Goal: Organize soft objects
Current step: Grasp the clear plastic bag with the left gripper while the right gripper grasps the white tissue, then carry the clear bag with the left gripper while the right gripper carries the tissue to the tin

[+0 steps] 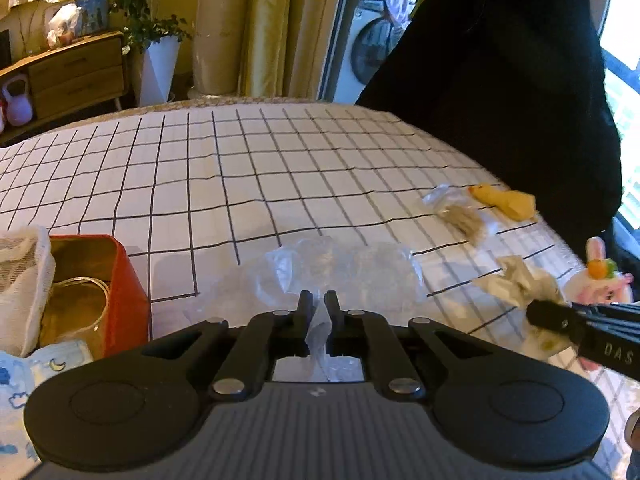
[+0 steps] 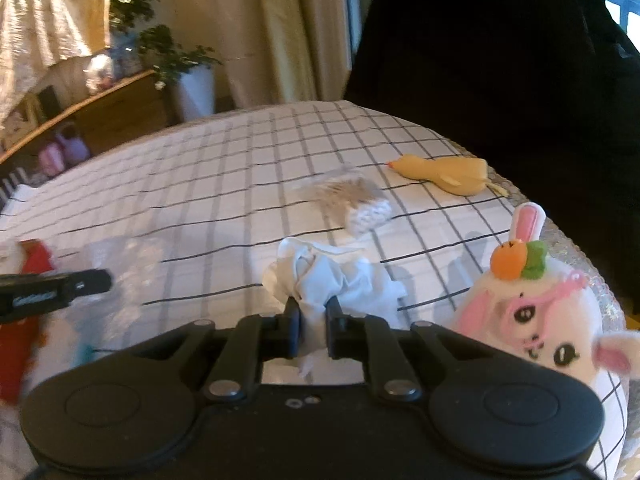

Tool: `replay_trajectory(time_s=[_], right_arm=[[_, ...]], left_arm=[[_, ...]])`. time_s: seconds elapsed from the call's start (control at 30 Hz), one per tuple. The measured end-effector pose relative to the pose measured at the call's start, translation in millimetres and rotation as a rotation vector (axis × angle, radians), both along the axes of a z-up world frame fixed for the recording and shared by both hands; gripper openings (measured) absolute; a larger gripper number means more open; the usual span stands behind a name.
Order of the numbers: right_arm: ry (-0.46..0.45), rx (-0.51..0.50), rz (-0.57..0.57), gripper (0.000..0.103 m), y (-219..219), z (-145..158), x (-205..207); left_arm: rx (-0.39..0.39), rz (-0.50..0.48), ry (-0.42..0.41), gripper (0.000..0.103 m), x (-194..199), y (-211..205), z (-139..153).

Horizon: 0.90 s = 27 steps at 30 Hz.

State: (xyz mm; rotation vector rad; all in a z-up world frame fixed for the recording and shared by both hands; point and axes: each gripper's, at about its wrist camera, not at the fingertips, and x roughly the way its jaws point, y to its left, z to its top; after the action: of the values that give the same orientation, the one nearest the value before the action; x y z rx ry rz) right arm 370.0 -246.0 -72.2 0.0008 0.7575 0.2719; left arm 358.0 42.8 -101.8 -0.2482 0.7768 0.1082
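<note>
Pinching a crumpled clear plastic bag [image 1: 340,268] between nearly closed fingers, the left hand-held gripper [image 1: 318,304] sits low over the black-and-white checked bed cover [image 1: 224,184], levelled forward with the film bunched up through the jaw gap. The right hand-held gripper [image 2: 313,310] is likewise clenched, on a wrinkled white cloth pouch with a drawstring [image 2: 332,276], and points across the bed from the other side; its finger shows at the right edge of the left wrist view. Both pieces still lie on the cover rather than hang clear of it, so I judge each grasp as just made.

Beside the left gripper stands a red rectangular tin [image 1: 120,280] with something glassy inside and a white mesh cloth [image 1: 22,280] draped at its rim, probably the collecting place, though that is a guess. Left loose are a fuzzy beige-and-white knitted piece in clear wrap [image 2: 352,204], a yellow rubber chicken [image 2: 444,174] farther back, and a white plush rabbit with pink ears and an orange-and-green ornament [image 2: 532,312] close to the right gripper. Most of the sorting seems still ahead.
</note>
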Motion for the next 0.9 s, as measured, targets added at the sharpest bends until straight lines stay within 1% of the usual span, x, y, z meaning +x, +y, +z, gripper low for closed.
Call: replay_trajectory(time_s=[0.27,0.47,0.67,0.9], right_arm=[[-0.054,0.054,0.1,0.011,10,40,-42],[-0.086,0.078,0.169,0.011,25,64,-66],[-0.106,0.088,0.234,0.011,45,78,-84],[-0.116,0.09,0.291,0.011,71,84,-96]], left_arm=[[-0.039,-0.019,-0.034,0.005,-27,6,30],[-0.036,-0.024,-0.051,0.006,-48,17,51],[-0.03,-0.01,-0.065,0.006,-68,33,69],[-0.008,0.021,-0.086,0.006,-88,56,86]])
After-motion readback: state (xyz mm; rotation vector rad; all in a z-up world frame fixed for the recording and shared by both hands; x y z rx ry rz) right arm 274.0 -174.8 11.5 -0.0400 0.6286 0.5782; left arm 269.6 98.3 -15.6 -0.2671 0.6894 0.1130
